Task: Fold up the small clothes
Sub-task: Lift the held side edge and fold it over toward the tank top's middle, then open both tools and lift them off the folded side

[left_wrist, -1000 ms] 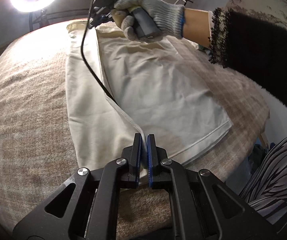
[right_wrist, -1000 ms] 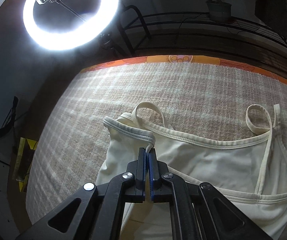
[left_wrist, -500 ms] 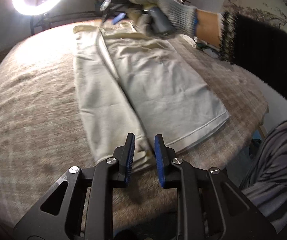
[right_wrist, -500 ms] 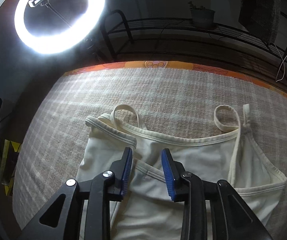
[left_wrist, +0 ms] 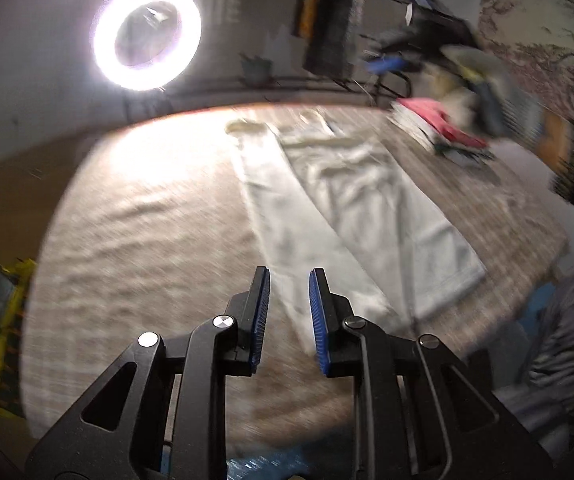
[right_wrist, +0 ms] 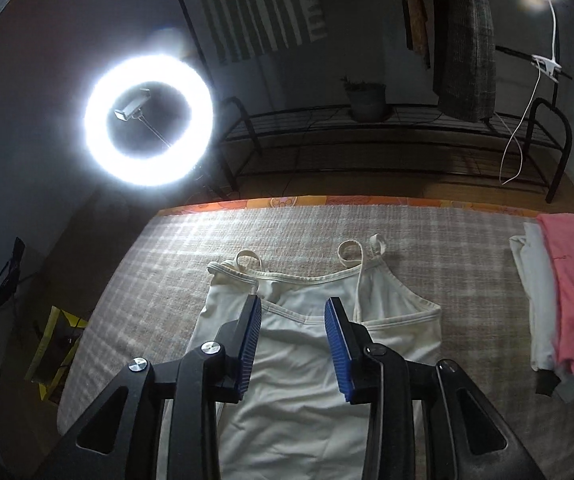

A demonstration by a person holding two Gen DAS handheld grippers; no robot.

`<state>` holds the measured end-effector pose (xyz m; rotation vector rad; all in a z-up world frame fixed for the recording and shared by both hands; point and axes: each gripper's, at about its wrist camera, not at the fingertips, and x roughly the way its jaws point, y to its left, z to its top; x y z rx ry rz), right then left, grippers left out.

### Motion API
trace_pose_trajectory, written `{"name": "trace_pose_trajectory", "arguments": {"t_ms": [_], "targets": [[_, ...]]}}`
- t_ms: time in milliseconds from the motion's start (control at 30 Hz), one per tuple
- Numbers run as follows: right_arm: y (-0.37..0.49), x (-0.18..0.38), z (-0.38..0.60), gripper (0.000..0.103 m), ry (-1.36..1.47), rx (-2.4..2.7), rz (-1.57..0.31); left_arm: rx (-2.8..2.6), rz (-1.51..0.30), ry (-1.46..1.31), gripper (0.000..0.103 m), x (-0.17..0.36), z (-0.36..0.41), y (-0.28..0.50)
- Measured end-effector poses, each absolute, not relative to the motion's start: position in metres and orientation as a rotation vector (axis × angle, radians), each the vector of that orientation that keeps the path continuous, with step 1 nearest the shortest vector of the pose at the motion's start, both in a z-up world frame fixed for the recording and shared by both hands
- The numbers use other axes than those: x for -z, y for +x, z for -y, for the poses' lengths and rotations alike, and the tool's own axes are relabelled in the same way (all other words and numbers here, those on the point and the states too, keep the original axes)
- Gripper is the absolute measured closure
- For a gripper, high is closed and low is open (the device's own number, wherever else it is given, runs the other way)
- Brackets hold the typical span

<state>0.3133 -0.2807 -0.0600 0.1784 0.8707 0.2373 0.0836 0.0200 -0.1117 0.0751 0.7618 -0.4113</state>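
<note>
Above the cream camisole (right_wrist: 319, 344), the right gripper (right_wrist: 293, 346) hovers with jaws apart

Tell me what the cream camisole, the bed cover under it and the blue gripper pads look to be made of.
Cream camisole: probably thin, matte stretch knit; it lies limp with soft creases and narrow bound edges.
Bed cover: looks like a coarse woven or fleecy checked blanket, with a fuzzy nap.
Blue pads on the fingers: apparently ribbed rubber or plastic.

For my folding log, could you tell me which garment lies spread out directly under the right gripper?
The cream camisole, strappy and partly folded; the pink garment sits stacked far right.
</note>
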Motion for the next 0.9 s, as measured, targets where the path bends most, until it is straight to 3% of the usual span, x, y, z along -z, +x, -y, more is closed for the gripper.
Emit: {"name": "trace_pose_trajectory", "arguments": {"t_ms": [200, 367, 533, 633, 733, 900], "targets": [[0.250, 0.027, 0.295, 0.068, 0.174, -0.222, -0.802, 0.376, -0.691, 0.036, 0.084, 0.078, -0.033, 0.109], [0.199, 0.010, 0.308, 0.051, 0.212, -0.200, -0.741, 0.375, -0.637, 0.099, 0.084, 0.043, -0.021, 0.127], [0.165, 0.010, 0.317, 0.051, 0.197, -0.178, -0.694, 0.385, -0.608, 0.066, 0.084, 0.021, -0.002, 0.137], [0.152, 0.013, 0.328, 0.050, 0.210, -0.172, -0.671, 0.411, -0.597, 0.075, 0.084, 0.023, 0.020, 0.132], [0.142, 0.020, 0.343, 0.039, 0.245, -0.167, -0.640, 0.434, -0.612, 0.080, 0.084, 0.037, 0.045, 0.127], [0.140, 0.038, 0.360, 0.039, 0.251, -0.156, -0.652, 0.458, -0.682, 0.086, 0.084, 0.075, 0.083, 0.121]]}}
